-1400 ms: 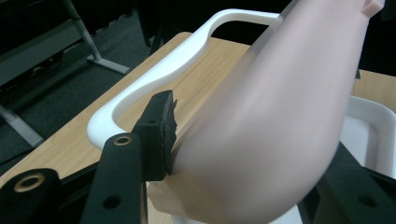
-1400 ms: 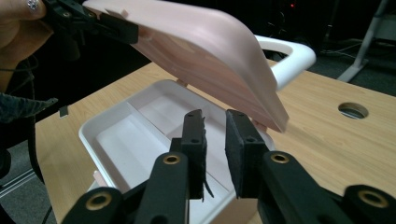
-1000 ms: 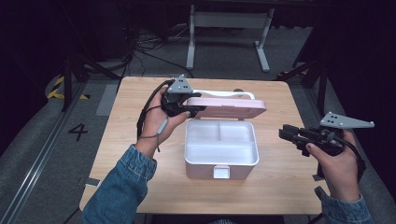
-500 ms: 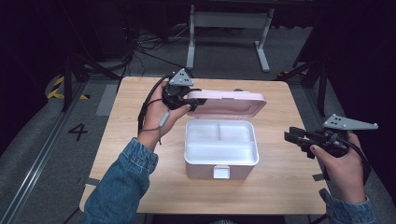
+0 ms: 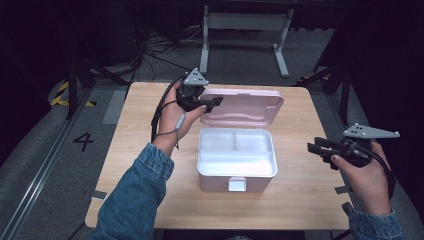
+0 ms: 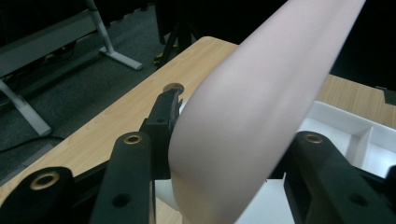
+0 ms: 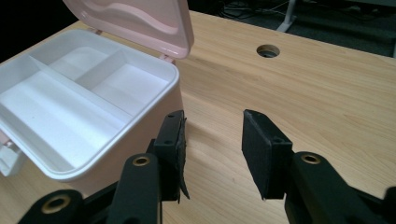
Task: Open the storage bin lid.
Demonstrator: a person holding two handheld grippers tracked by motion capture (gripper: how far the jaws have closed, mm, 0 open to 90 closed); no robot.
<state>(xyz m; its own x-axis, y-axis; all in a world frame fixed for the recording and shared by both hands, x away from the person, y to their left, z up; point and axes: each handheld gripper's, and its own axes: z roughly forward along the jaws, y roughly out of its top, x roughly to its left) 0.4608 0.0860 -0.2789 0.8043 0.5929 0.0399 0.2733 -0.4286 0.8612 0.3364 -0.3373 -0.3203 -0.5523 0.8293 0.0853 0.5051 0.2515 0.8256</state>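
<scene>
A pink storage box (image 5: 237, 160) sits near the middle of the desk (image 5: 300, 200), its lid (image 5: 245, 106) now swung fully up and leaning back behind the base — a second earlier it stood lower and flatter. The left gripper (image 5: 209, 103), at the lid's left end, has its fingers (image 6: 161, 126) clenched on the pink panel, which runs between them in the left gripper view. The right gripper (image 5: 314, 148) has drawn away to the right of the box, well apart from it, and hovers above the desk with its fingers (image 7: 261, 149) released and nothing between them. With the lid raised, the opening looks essentially complete. Inside, a white tray (image 7: 70, 93) split into one long compartment and two smaller ones behind it lies empty.
</scene>
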